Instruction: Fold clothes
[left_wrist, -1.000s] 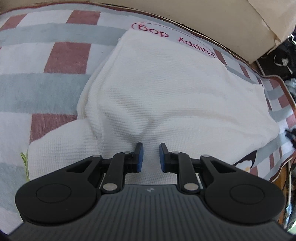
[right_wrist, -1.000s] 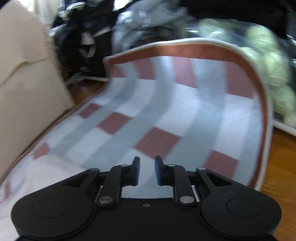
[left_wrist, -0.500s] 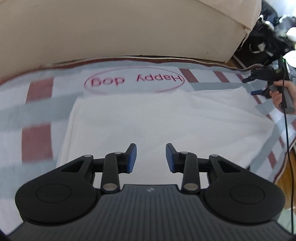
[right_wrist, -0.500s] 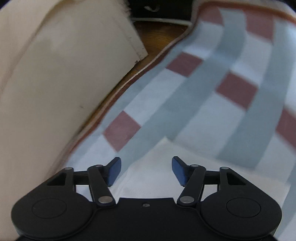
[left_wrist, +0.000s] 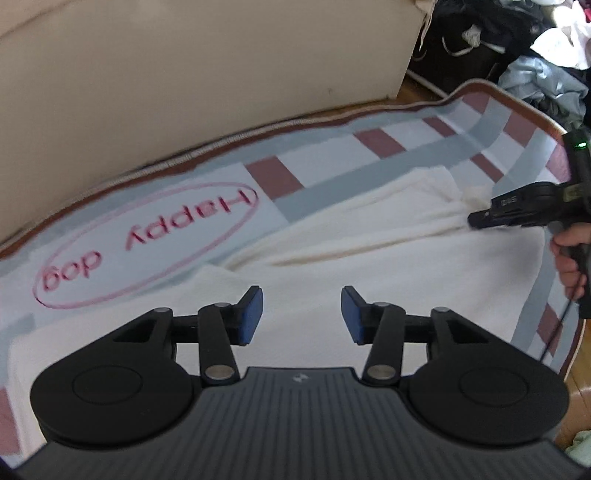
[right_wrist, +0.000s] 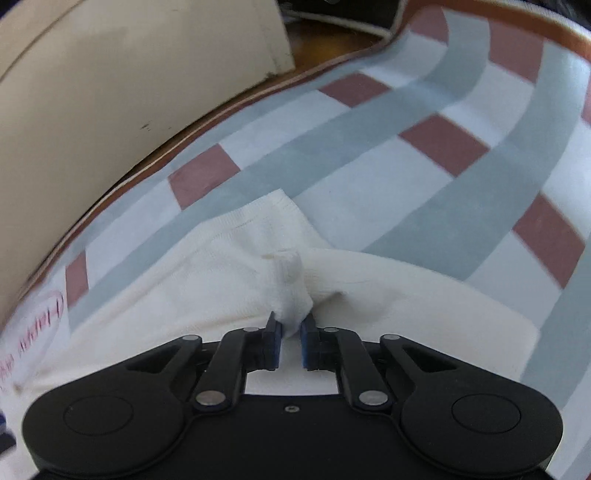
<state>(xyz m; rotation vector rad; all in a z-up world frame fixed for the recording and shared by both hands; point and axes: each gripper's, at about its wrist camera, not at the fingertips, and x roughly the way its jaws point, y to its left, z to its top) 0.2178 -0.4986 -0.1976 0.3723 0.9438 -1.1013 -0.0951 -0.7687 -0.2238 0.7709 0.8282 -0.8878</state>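
My right claw pinches the cloth; my left hangs spread above it.

The cream-white waffle-knit garment (right_wrist: 229, 280) lies spread on the checked mat of grey, white and brick-red squares (right_wrist: 424, 177), beside a beige upholstered wall (left_wrist: 184, 74). My right gripper (right_wrist: 291, 341) has its blue pads pressed onto a bunched fold near the garment's far corner. My left gripper (left_wrist: 302, 315) holds its jaws wide apart over the cloth, gripping nothing, near the pink "Happy dog" oval print (left_wrist: 147, 240).
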